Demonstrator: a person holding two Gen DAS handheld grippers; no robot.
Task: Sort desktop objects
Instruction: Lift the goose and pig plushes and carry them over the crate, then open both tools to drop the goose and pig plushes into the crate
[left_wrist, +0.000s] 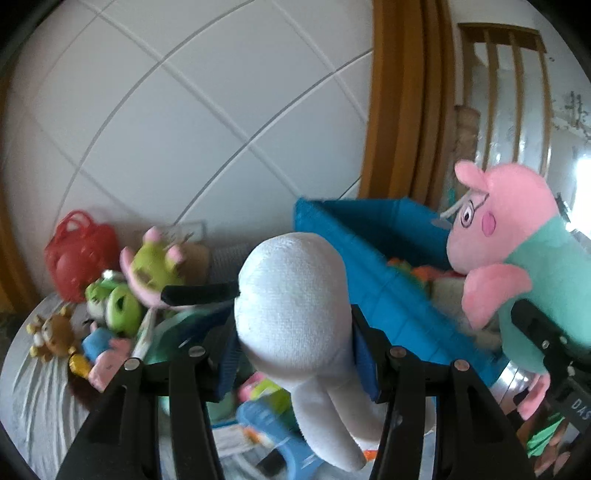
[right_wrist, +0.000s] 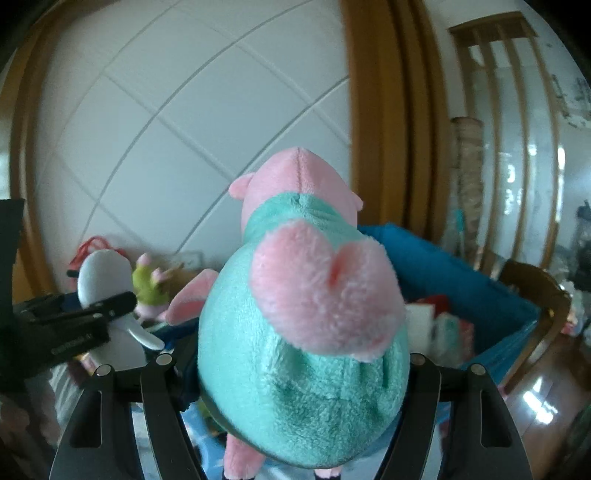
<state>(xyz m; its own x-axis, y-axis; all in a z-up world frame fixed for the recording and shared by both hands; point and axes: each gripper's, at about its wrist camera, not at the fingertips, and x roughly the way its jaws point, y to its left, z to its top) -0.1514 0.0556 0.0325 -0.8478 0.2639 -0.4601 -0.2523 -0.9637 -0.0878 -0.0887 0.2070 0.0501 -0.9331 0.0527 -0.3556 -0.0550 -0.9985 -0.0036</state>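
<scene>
White plush (left_wrist: 291, 295) is gripped between the left tongs (left_wrist: 295, 354), raised above the clutter. A pink pig plush in a teal dress (right_wrist: 303, 343) is clamped by the right tongs (right_wrist: 299, 373), held up just right of the left tongs. Beyond and below both, a blue fabric bin (left_wrist: 373, 266) is seen, toys inside. Left of the left tongs, small toys (left_wrist: 110, 295) are heaped on the counter (left_wrist: 33, 391).

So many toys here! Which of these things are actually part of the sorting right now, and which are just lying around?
In the job now:
- white plush toy, gripped by the left gripper
- pink pig plush, gripped by the right gripper
- blue fabric bin, already holding toys

Lying about:
- red basket
- green frog toy
- brown bear
- wooden chair
</scene>
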